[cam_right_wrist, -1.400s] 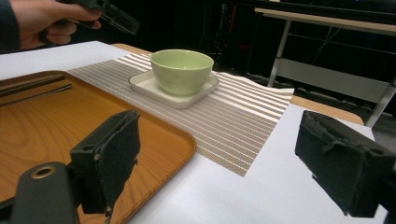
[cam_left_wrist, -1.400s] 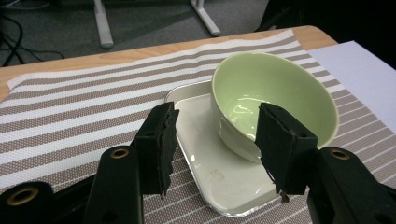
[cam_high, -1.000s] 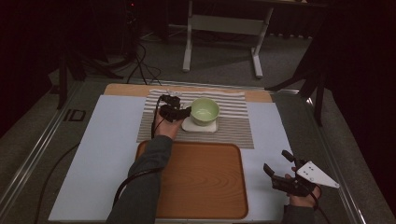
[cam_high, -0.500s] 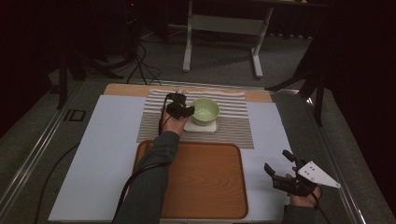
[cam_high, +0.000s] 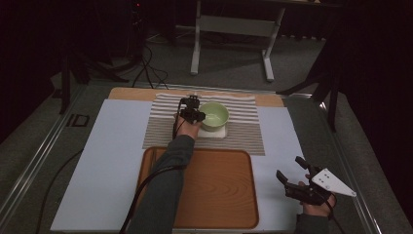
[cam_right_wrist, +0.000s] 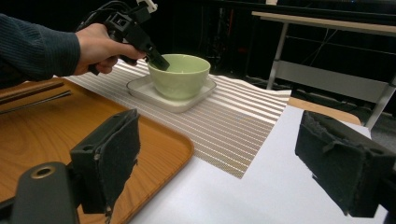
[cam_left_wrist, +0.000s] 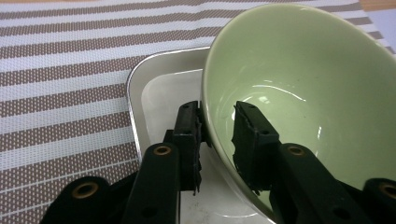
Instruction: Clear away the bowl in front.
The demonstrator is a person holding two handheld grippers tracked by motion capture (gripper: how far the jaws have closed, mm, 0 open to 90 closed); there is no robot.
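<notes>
The green bowl sat on a white square dish on the striped mat, upper centre of the high view. The left gripper straddled the bowl's near rim, one jaw inside and one outside, with a small gap visible, not yet clamped. A good grip would need a firm, even squeeze and a straight lift. The right gripper rested at lower right, jaws wide apart, beside the wooden tray.
</notes>
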